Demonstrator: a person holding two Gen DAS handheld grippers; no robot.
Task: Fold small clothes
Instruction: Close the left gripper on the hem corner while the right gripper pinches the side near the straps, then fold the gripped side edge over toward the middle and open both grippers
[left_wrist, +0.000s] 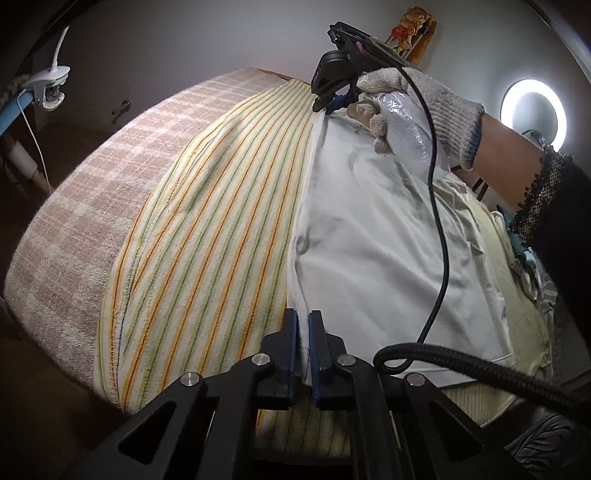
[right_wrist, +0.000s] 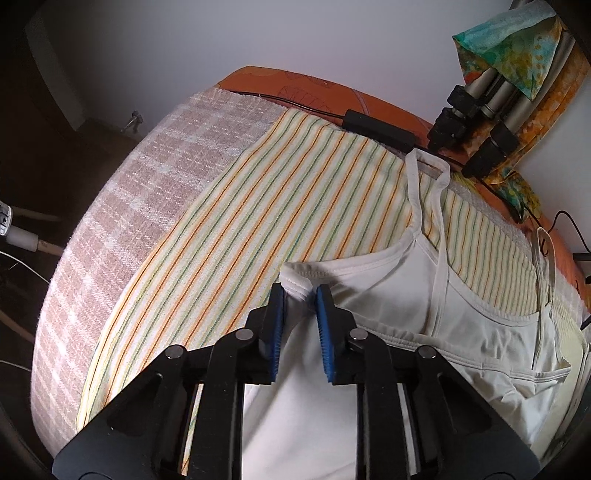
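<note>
**Carry the pinched edge across evenly**

The left gripper is closed tight on the white camisole, lying on the striped towel. The right gripper, narrowly parted, pinches its hemmed corner. Best to lift both ends level, keeping the fold line taut and the straps flat.

The left gripper is pinched shut on the near edge of a white garment, which lies on a cream towel with orange and green stripes spread over a pink checked cover reaching the table's left edge. At the garment's far end the right gripper, held by a hand in a knitted glove, clamps the same long edge of the cloth, and a black cable hangs down across the garment. A lit ring lamp glows at the right, and a white clip lamp sits at the upper left.
</note>
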